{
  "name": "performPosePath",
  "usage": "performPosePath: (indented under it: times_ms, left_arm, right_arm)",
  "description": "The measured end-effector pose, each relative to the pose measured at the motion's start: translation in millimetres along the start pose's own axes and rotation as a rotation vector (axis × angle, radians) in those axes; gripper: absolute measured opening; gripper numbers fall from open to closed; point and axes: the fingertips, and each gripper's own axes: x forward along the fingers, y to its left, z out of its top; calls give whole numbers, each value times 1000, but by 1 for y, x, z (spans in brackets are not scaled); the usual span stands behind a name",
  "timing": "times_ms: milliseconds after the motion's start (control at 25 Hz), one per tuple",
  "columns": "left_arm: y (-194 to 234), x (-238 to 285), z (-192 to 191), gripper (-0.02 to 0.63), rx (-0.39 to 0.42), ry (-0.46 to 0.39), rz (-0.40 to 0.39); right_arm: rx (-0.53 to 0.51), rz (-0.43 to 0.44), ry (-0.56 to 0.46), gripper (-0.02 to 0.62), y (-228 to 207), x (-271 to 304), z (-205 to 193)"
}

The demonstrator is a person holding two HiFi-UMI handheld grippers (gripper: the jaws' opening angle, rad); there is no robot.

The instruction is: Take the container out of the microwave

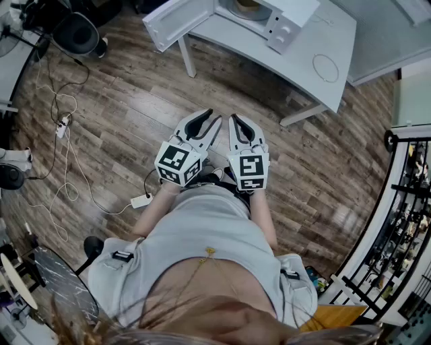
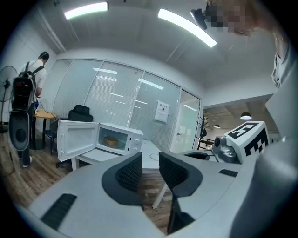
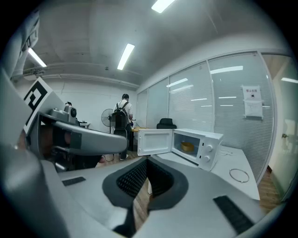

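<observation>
The white microwave (image 1: 279, 23) stands on a white table (image 1: 306, 50) far ahead of me, its door (image 1: 176, 20) swung wide open. Inside sits a tan bowl-like container (image 1: 246, 5), also seen in the left gripper view (image 2: 111, 141) and the right gripper view (image 3: 187, 146). Both grippers hang side by side close to the person's body, over the wood floor and well short of the table. My left gripper (image 1: 213, 120) (image 2: 150, 165) is open by a narrow gap with nothing in it. My right gripper (image 3: 148, 162) (image 1: 237, 120) is shut and empty.
A thin wire ring (image 1: 325, 68) lies on the table right of the microwave. Cables and a power strip (image 1: 140, 201) trail over the floor at left. A black office chair (image 1: 77, 34) stands back left, shelving (image 1: 404, 229) at right. A person with a backpack (image 3: 122, 114) stands far off.
</observation>
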Motion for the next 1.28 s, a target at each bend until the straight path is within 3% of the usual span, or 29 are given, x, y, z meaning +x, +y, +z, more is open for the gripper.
performPosePath:
  times_ms: [320,440,800,1280]
  left_arm:
    - [-4,-3,-6,127,0,5,1]
    - [0,2,-6,127,1,7,6]
    - [32,36,4,127,-8,12,-26]
    - [107,108,37,127,6,21,-100]
  right_arm:
    - [23,-1,-56,68,-1,-10,5]
    - [23,16,-52,129,-2,-4,3]
    - [18,-8,-38,129,-20,37,12]
    - [32,-72,-25,127,-62,130,38]
